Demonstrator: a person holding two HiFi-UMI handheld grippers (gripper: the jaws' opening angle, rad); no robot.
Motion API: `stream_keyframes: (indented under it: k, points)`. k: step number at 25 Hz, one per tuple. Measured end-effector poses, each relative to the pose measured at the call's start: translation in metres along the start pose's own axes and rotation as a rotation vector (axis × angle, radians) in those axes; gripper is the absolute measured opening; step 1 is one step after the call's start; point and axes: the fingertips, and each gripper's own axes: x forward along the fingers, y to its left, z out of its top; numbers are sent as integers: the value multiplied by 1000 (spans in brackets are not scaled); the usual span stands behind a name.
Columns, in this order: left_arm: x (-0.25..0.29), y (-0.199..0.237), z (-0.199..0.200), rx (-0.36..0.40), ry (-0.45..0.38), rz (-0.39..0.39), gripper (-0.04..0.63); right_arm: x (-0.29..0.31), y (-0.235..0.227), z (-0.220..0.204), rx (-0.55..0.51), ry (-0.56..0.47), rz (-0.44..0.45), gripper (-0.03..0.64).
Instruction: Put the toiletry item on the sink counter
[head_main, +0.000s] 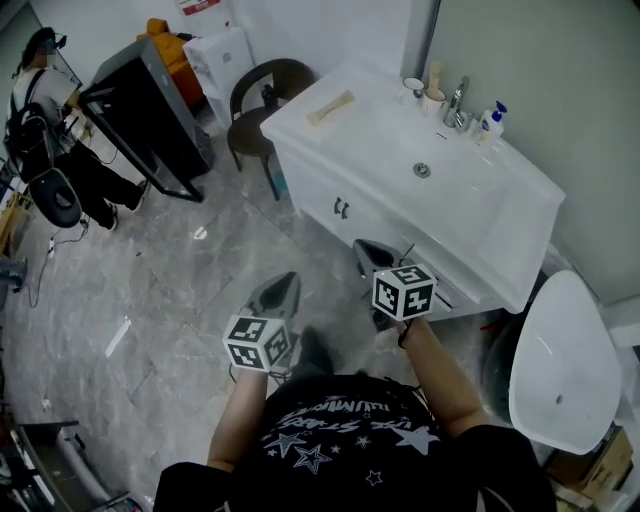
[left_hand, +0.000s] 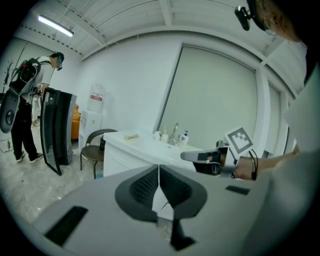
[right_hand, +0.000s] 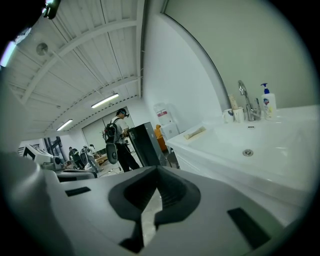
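Observation:
A beige oblong toiletry item (head_main: 330, 107) lies on the left end of the white sink counter (head_main: 300, 125); it also shows in the left gripper view (left_hand: 131, 136) and the right gripper view (right_hand: 195, 132). My left gripper (head_main: 280, 295) hangs over the floor in front of the cabinet, jaws together and empty (left_hand: 159, 172). My right gripper (head_main: 372, 255) is close to the counter's front edge, also shut with nothing in it (right_hand: 156, 175). Both point toward the counter, well short of the item. The right gripper (left_hand: 200, 156) appears in the left gripper view.
On the counter stand a faucet (head_main: 456, 103), a soap bottle (head_main: 491, 122) and two cups (head_main: 413, 88) behind the basin. A dark chair (head_main: 262, 95) sits at the counter's left end. A black unit (head_main: 150, 110), a person (head_main: 45, 90) and a toilet (head_main: 560, 360) are around.

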Motion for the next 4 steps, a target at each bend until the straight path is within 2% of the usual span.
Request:
stream_keyframes:
  k: [4]
  points:
    - [-8, -25, -12, -14, -2, 2, 19, -28, -3, -10, -6, 2, -2, 14]
